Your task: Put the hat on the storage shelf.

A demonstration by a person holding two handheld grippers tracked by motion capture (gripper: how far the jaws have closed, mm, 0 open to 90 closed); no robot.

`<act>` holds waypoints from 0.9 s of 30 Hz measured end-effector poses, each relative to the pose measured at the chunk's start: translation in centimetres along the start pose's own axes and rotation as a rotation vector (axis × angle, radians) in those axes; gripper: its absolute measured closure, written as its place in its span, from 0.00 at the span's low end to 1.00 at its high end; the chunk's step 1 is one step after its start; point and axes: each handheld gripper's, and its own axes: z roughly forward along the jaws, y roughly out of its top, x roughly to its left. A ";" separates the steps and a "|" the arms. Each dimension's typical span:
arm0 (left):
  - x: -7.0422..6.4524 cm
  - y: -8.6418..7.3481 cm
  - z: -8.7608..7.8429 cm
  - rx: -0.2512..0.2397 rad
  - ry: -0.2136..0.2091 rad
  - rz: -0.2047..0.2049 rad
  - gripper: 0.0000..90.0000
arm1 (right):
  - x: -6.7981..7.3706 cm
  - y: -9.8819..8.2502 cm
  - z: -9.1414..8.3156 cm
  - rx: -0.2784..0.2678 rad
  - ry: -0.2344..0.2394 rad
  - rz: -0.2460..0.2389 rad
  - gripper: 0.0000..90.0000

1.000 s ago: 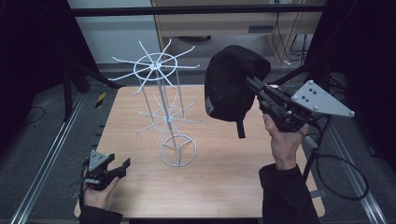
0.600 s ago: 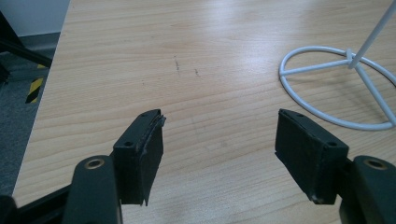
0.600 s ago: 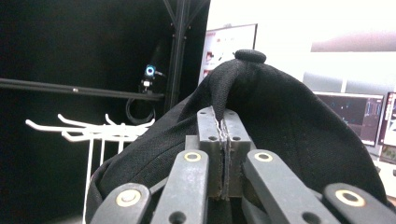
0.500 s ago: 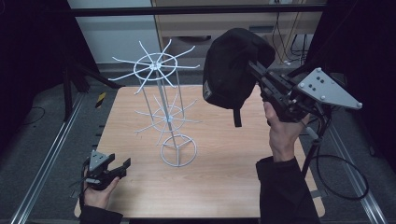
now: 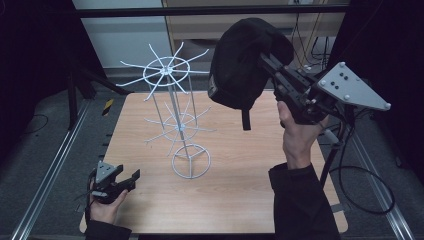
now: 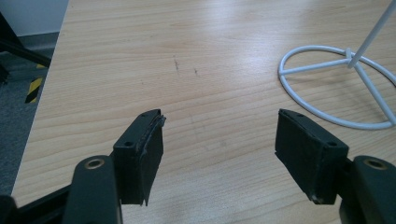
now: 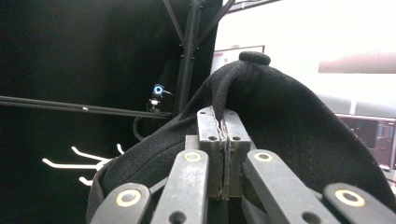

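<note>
My sleeves [image 5: 300, 200] are dark, both of them. My right gripper [image 5: 267, 62] is black, with a grey three-cornered plate [image 5: 350, 87] on top dotted with small holes, and a black cable [image 5: 370, 185] looping off it. Its grey fingers [image 7: 210, 140] carry screws; brass-ringed pivots sit on the links. My left gripper [image 6: 219, 154] has black, blocky fingers [image 6: 140, 154] with worn pads.

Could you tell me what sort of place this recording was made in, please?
Probably a lab or office data-collection station: a wooden table framed by aluminium rails, dark curtains at the sides, cables on the floor, and a white wire display rack as prop.
</note>
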 end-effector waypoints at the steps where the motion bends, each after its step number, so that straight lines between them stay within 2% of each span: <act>1: 0.0 0.0 0.0 0.001 0.001 0.001 0.36 | 0.2 0.0 0.2 -0.001 0.004 0.002 0.99; 8: 0.0 0.0 0.0 0.001 0.000 0.001 0.36 | 1.1 -1.4 1.5 0.036 0.031 0.005 0.99; 13: 0.0 0.0 0.0 0.000 0.002 0.003 0.36 | 1.2 -2.6 1.3 0.049 0.035 0.024 0.99; 14: -0.1 0.0 0.0 0.001 0.001 -0.001 0.36 | 1.1 -3.3 1.1 0.061 0.044 0.044 0.99; 17: -0.1 0.0 0.0 0.001 0.002 -0.001 0.36 | 1.1 -3.8 1.0 0.077 0.042 0.049 0.99; 19: -0.1 0.0 0.0 0.000 0.003 0.000 0.36 | 1.1 -4.6 0.9 0.095 0.045 0.068 0.98; 20: -0.1 0.0 0.0 0.002 0.004 0.001 0.36 | 1.0 -5.4 0.8 0.121 0.046 0.077 0.98; 23: -0.1 0.0 0.0 0.001 0.003 0.001 0.36 | 0.9 -6.2 0.9 0.143 0.046 0.085 0.98; 25: -0.1 0.0 0.0 0.002 0.003 0.000 0.36 | 0.7 -7.5 0.8 0.179 0.050 0.108 0.98; 27: -0.1 0.0 0.0 0.002 0.003 0.000 0.36 | 0.6 -7.9 0.8 0.187 0.052 0.114 0.98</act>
